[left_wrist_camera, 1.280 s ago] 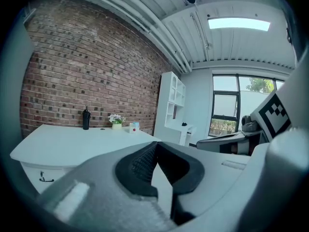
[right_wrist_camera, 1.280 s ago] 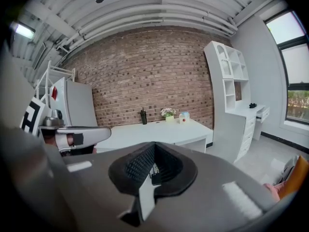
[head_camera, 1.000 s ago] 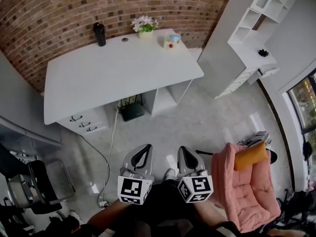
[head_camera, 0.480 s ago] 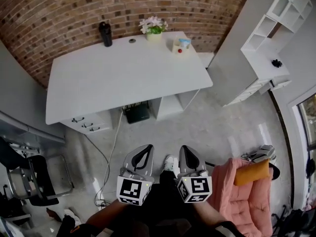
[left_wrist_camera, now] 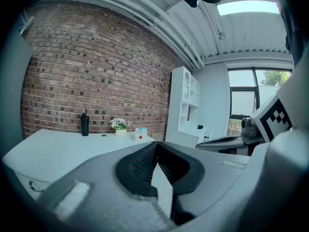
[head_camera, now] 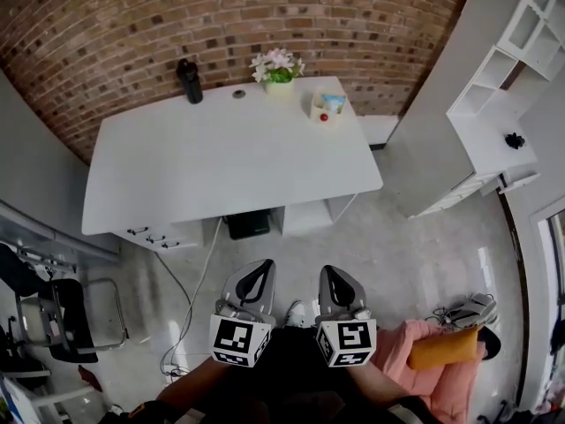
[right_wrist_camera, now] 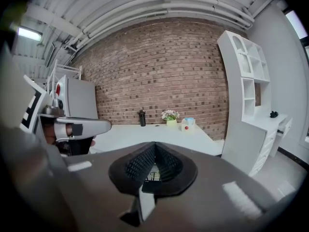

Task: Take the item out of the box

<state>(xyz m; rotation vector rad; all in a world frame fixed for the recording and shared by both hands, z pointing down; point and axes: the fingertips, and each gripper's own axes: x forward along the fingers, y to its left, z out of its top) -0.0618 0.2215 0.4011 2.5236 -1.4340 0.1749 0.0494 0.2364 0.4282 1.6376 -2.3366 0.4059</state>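
Note:
A small white box (head_camera: 326, 107) with a blue-topped item and a red dot on it stands near the far right corner of the white table (head_camera: 221, 162). It also shows far off as the box (left_wrist_camera: 140, 135) in the left gripper view and the box (right_wrist_camera: 187, 124) in the right gripper view. My left gripper (head_camera: 259, 268) and right gripper (head_camera: 333, 273) hang side by side over the floor, well short of the table's front edge. Both are shut with nothing between their jaws. The left gripper (left_wrist_camera: 155, 147) and right gripper (right_wrist_camera: 155, 147) each point toward the table.
A black bottle (head_camera: 189, 80) and a potted flower (head_camera: 276, 65) stand along the table's back edge by the brick wall. White shelving (head_camera: 512, 78) stands at the right. A pink chair with an orange cushion (head_camera: 441, 356) sits at my right, dark chairs (head_camera: 53, 325) at my left.
The table has slid down and toward the middle of the head view, so I stand nearer to it. The pink chair has dropped toward the lower right. Both grippers stay shut, side by side.

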